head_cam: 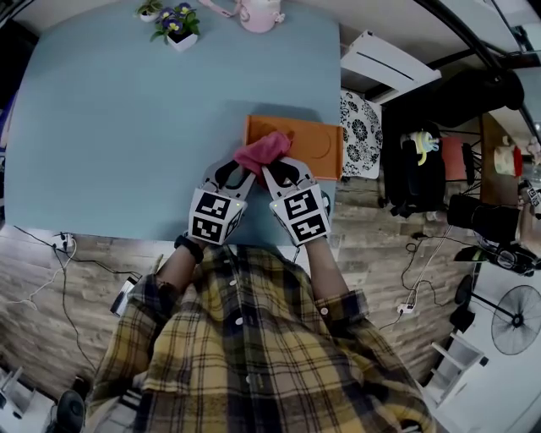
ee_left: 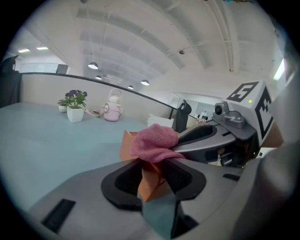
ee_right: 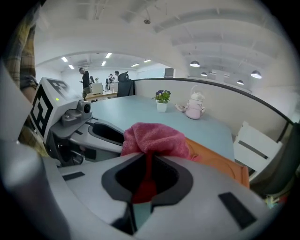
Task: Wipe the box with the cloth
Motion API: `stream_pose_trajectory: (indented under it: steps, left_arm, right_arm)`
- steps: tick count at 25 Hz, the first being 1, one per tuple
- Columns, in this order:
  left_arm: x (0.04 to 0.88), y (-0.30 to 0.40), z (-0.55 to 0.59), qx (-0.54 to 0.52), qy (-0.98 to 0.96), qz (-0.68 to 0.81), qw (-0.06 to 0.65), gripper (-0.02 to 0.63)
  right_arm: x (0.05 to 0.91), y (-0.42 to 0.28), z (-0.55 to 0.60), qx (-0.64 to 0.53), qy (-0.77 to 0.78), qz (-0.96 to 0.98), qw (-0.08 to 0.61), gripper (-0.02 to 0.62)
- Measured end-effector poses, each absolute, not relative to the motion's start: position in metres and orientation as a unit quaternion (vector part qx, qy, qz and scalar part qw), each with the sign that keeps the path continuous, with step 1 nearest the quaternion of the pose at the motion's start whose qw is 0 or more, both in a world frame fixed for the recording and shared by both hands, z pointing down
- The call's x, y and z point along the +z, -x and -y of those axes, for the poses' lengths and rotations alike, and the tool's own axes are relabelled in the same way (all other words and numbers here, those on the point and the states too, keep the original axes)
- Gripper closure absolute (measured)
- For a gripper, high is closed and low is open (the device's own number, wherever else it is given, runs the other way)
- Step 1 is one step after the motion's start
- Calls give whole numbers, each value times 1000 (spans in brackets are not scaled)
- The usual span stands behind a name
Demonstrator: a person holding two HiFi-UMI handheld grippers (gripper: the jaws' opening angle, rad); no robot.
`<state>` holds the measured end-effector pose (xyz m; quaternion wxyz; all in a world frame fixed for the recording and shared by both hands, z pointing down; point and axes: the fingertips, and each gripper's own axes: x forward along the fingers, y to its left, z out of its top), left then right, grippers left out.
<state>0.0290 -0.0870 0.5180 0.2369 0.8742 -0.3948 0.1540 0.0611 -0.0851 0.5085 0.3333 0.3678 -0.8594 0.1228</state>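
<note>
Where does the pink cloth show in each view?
Head view: cloth at centre, over the left end of the box.
Left gripper view: centre, just above the jaws.
Right gripper view: centre, bunched above the jaws.
Shared landmark: flowerpot, far beyond it.

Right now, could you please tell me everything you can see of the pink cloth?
The pink cloth looks like soft terry fabric, bunched into a rounded wad. One fold of it is pinched between the jaws of the right claw, and the wad rests on the near left part of the orange box, which lies on the blue table. No print or label shows on it.
</note>
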Motion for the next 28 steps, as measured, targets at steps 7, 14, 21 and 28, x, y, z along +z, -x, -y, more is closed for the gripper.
stream_pose_trajectory:
  steps: [7,14,21,28]
  left_arm:
    - [518,-29,88,155,-875,394,236,463]
    - [518,-29,88,156,-875,392,236,463]
    - [518,-29,87,156,-876,392,235,463]
    - [518,-28,87,154,-876,393,234,463]
  right_arm:
    - [510,-79,86,112,-379,850,348,549]
    - [511,-115,87,113,-409,830,363,549]
    - [512,-153,84,116,-440,808,375,550]
    - [514,-183,85,104,-460,785,402,549]
